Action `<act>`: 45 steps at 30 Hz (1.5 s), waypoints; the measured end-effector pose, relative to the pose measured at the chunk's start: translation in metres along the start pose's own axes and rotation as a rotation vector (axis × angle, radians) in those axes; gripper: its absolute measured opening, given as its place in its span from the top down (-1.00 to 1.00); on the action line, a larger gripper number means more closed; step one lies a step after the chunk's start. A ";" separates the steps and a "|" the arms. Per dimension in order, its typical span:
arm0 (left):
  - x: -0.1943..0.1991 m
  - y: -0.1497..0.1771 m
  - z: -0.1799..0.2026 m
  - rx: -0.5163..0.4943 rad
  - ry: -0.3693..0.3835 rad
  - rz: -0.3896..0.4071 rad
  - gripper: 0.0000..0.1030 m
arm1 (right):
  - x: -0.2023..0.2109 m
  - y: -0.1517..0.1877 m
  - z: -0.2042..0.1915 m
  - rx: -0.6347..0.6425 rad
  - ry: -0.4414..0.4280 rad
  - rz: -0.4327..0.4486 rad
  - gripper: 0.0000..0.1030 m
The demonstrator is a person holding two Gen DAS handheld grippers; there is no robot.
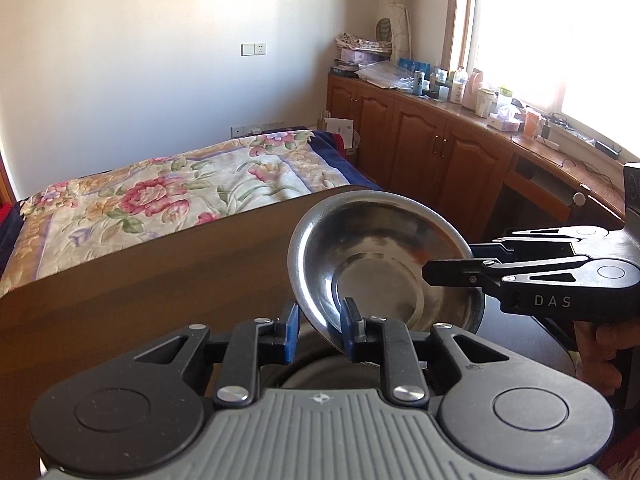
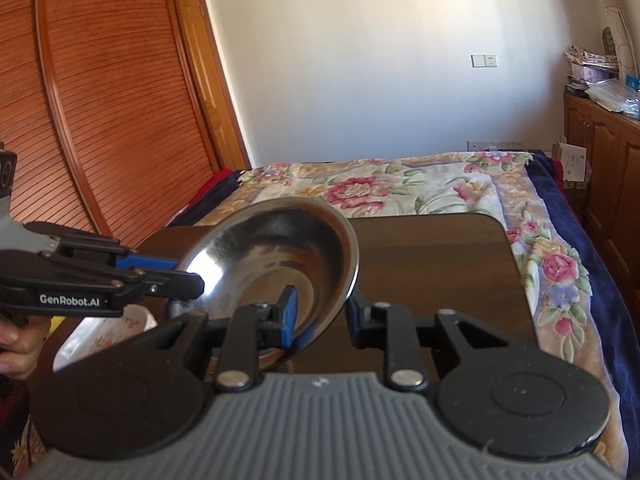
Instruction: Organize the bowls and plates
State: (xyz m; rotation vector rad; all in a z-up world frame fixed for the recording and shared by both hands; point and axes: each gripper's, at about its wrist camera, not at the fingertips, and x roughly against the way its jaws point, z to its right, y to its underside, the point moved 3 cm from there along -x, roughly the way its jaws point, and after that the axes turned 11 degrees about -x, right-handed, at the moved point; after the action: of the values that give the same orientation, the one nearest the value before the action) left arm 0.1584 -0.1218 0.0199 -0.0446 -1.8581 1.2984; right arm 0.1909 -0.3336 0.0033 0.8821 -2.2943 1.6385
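Observation:
A shiny steel bowl [image 1: 380,248] hangs tilted above the dark wooden table [image 1: 160,280], held from two sides. In the left wrist view my left gripper [image 1: 320,330] is shut on its near rim, blue pads either side of the edge. My right gripper [image 1: 448,260] reaches in from the right and pinches the far right rim. In the right wrist view the same bowl [image 2: 272,248] leans left, my right gripper [image 2: 322,316] clamps its lower rim and my left gripper [image 2: 188,272] grips the left rim. A hand [image 2: 16,344] holds the left tool.
A white dish with a floral pattern [image 2: 104,332] sits low at the left, under the left gripper. A dark round vessel [image 1: 320,372] shows just beneath the bowl. Beyond the table lies a bed with a flowered cover [image 2: 420,188]. Wooden cabinets [image 1: 432,152] line the right wall.

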 end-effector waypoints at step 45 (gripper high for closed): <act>0.031 0.088 0.017 -0.015 -0.097 -0.003 0.49 | -0.002 0.064 -0.040 0.029 -0.012 -0.082 0.66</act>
State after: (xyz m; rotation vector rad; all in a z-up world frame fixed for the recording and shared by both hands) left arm 0.0911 -0.0796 -0.0315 0.0131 -1.9498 1.3052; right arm 0.1491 -0.2830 -0.0344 0.9810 -2.2159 1.6411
